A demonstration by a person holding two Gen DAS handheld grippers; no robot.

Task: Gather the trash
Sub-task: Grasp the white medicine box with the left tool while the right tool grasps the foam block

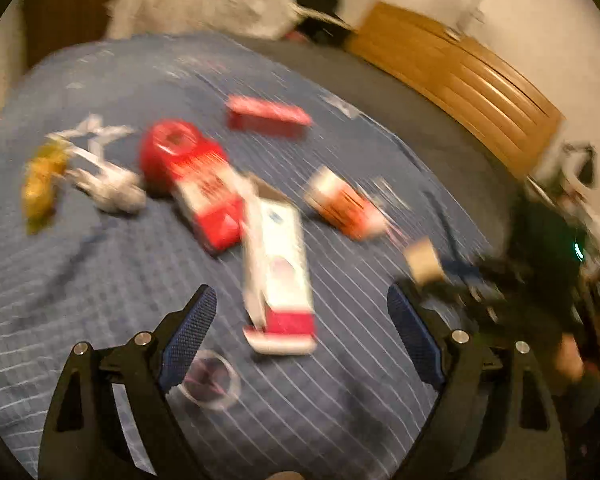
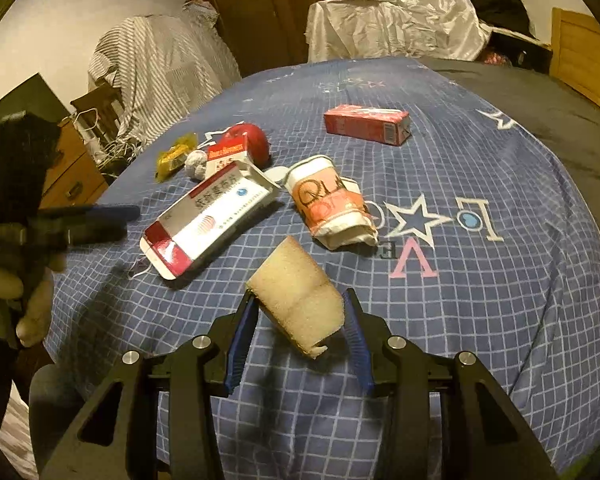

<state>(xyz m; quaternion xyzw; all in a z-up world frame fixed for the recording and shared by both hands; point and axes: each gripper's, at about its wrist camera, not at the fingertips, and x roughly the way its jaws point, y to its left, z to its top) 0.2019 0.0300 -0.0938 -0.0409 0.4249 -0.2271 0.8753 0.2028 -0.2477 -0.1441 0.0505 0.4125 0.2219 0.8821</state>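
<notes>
Spread wide and holding nothing, the left tongs (image 1: 302, 320) hover over the blue checked bed (image 1: 100, 280), with the opened white-and-red carton (image 1: 278, 276) just ahead between their tips, its long axis running away from them. Further right, the right tongs (image 2: 300, 320) pinch a porous beige sponge chunk (image 2: 300, 304), while the crushed paper cup (image 2: 332, 204) lies beyond, nearer that hand.
</notes>
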